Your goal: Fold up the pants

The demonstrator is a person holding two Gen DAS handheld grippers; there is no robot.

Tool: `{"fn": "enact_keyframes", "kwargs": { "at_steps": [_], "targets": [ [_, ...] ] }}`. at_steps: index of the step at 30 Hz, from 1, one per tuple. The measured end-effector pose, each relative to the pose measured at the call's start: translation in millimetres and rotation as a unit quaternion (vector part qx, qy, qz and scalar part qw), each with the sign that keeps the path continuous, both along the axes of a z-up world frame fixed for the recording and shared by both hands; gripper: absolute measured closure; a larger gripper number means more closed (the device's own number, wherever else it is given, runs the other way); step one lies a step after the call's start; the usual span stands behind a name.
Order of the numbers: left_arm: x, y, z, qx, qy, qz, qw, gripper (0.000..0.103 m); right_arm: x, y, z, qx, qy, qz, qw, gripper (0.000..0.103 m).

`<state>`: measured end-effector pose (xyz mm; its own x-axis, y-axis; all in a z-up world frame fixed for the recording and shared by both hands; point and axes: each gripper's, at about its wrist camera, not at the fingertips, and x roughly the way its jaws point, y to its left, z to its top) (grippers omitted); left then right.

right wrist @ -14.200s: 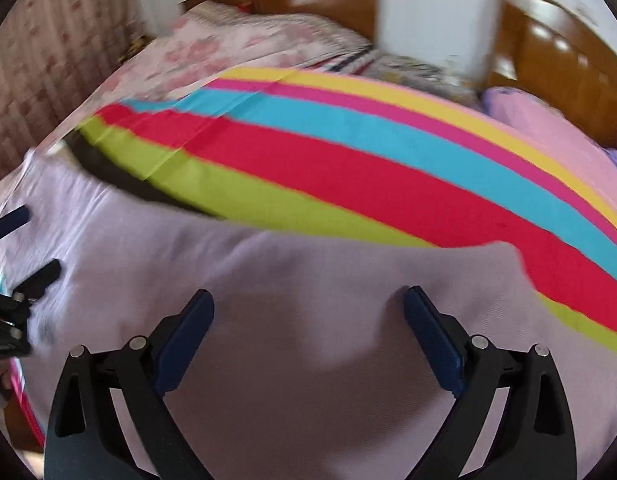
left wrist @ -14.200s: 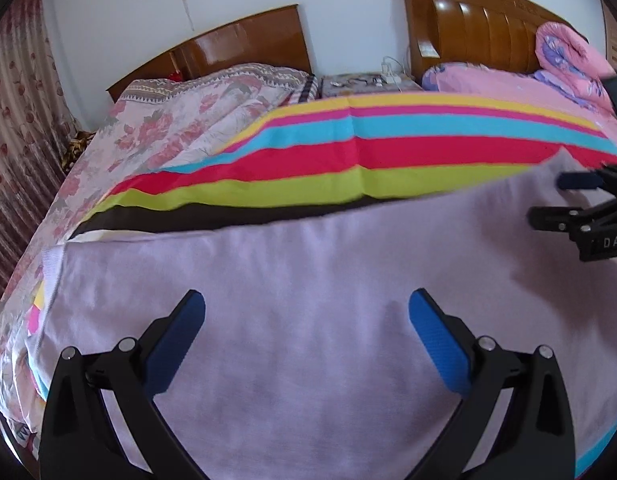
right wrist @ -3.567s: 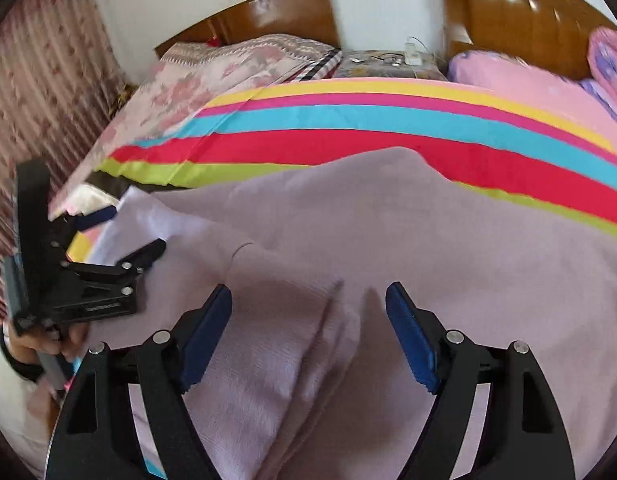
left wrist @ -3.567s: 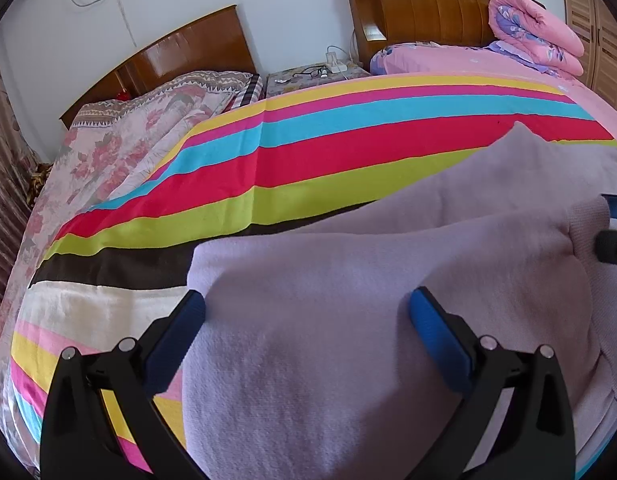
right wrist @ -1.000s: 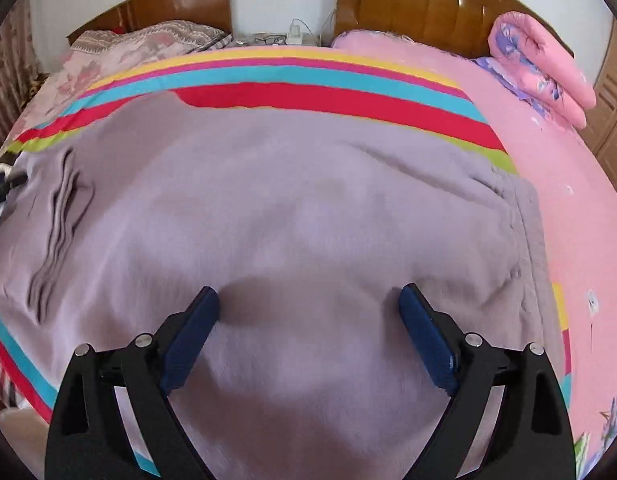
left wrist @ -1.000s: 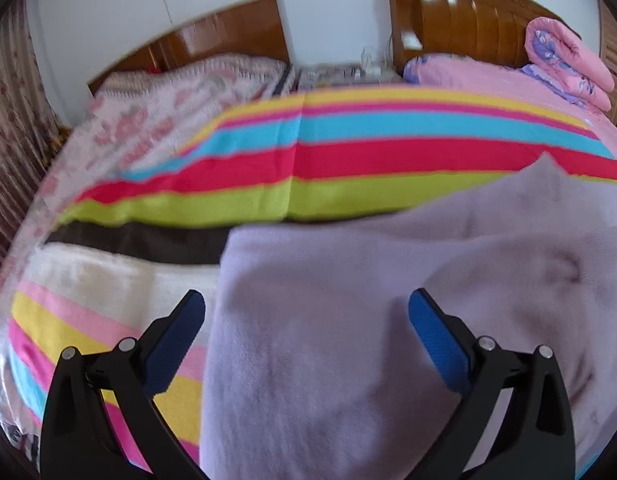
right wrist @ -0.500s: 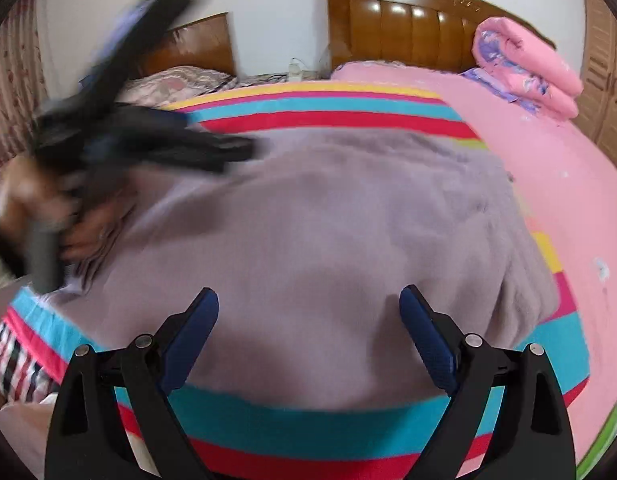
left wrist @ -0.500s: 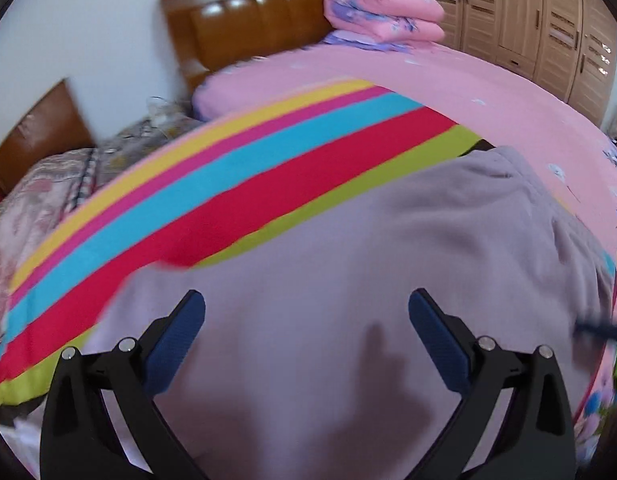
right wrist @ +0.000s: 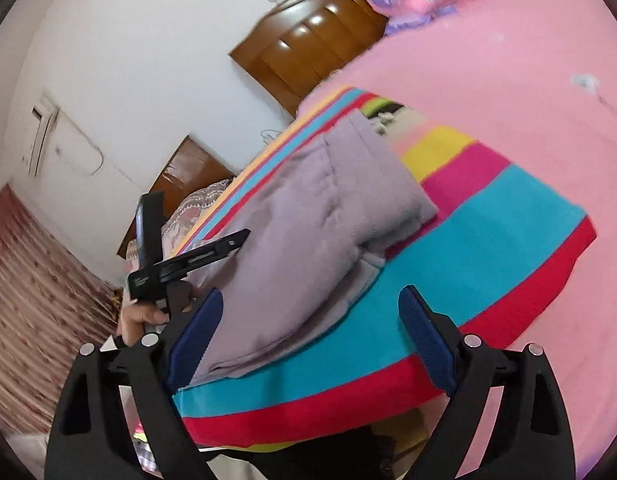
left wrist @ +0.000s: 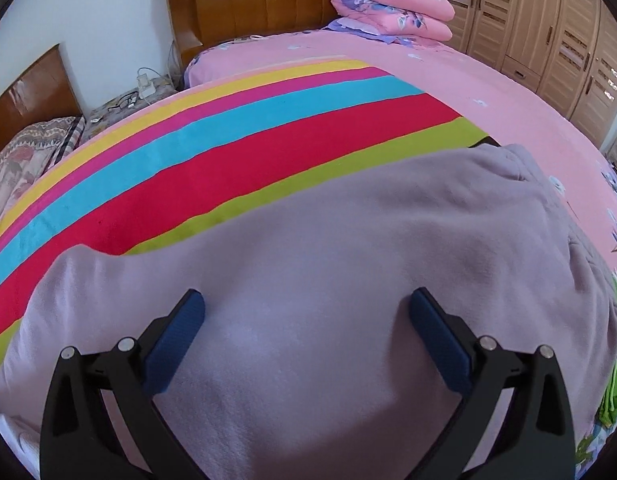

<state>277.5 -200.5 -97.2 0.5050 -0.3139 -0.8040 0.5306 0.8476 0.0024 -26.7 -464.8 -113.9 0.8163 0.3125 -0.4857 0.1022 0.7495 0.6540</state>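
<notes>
Lilac fleece pants (right wrist: 320, 216) — folded into a thick, layered bundle — lie on the striped blanket (right wrist: 488, 240). Left gripper (left wrist: 306, 304) hovers over the pants, jaws spread, empty; right gripper (right wrist: 308, 300), beside the bundle's near edge, likewise gapes.

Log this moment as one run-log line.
stage: fold done, pulling back | pants: folded on striped blanket | left gripper: open above pants | right gripper: open, holding nothing
</notes>
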Motion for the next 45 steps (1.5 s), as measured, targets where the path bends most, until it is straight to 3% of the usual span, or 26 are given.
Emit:
{"fn": "enact_keyframes", "kwargs": {
  "at_steps": [8,10,14,20,23,25,27,29,32,35,39,42,45],
  "targets": [
    [1.8,-5.5,-1.5,0.003,-0.001,0.006,1.0000,0.001,42.8,10.5,0.4,-0.051,0.042,-0.012,0.998,0.018],
    [1.4,-5.3,-1.6,0.003,-0.001,0.005,1.0000,0.001,42.1,18.8,1.1,-0.055,0.054,0.009,0.997,0.019],
    [2.1,-6.1,-1.7,0.003,-0.001,0.006,1.0000,0.001,36.1,28.6,-0.7,-0.016,0.065,0.056,0.996,0.022],
    [2.7,-5.9,-1.6,0.003,-0.001,0.008,1.0000,0.001,49.1,14.3,-4.8,0.033,0.056,0.007,0.998,0.029],
    [3.9,-8.1,-1.9,0.004,-0.001,0.009,1.0000,0.001,50.8,26.5,-3.9,0.016,0.057,-0.010,0.998,0.026],
    [3.6,-7.9,-1.9,0.004,0.000,0.008,1.0000,0.001,53.4,44.7,0.5,-0.039,0.071,0.007,0.997,0.027],
    [3.1,-8.0,-1.4,0.006,0.000,0.008,0.9999,0.001,52.7,49.2,2.4,-0.052,0.083,0.006,0.995,0.035],
    [2.0,-7.6,-0.2,0.007,0.000,0.009,0.9999,0.001,51.6,37.0,-1.9,-0.023,0.089,-0.016,0.996,0.058],
    [-5.4,-2.6,9.8,0.012,-0.004,0.016,0.9998,0.001,48.7,17.7,-13.1,0.036,0.089,-0.032,0.995,0.068],
    [-28.8,20.4,43.0,-0.017,-0.034,0.012,0.9992,0.001,47.8,14.4,-16.6,0.055,0.088,-0.038,0.994,0.070],
    [-56.7,95.8,81.0,-0.029,-0.069,0.049,0.9960,0.001,49.3,17.7,-15.4,0.047,0.085,-0.046,0.994,0.072],
    [-66.2,156.4,82.8,-0.007,-0.080,0.115,0.9901,0.001,40.0,18.8,-22.6,0.069,0.059,-0.055,0.994,0.076],
    [-75.0,206.9,65.0,-0.018,-0.055,0.161,0.9853,0.001,34.2,17.3,-21.2,0.081,0.030,-0.063,0.994,0.078]
  ]
}}
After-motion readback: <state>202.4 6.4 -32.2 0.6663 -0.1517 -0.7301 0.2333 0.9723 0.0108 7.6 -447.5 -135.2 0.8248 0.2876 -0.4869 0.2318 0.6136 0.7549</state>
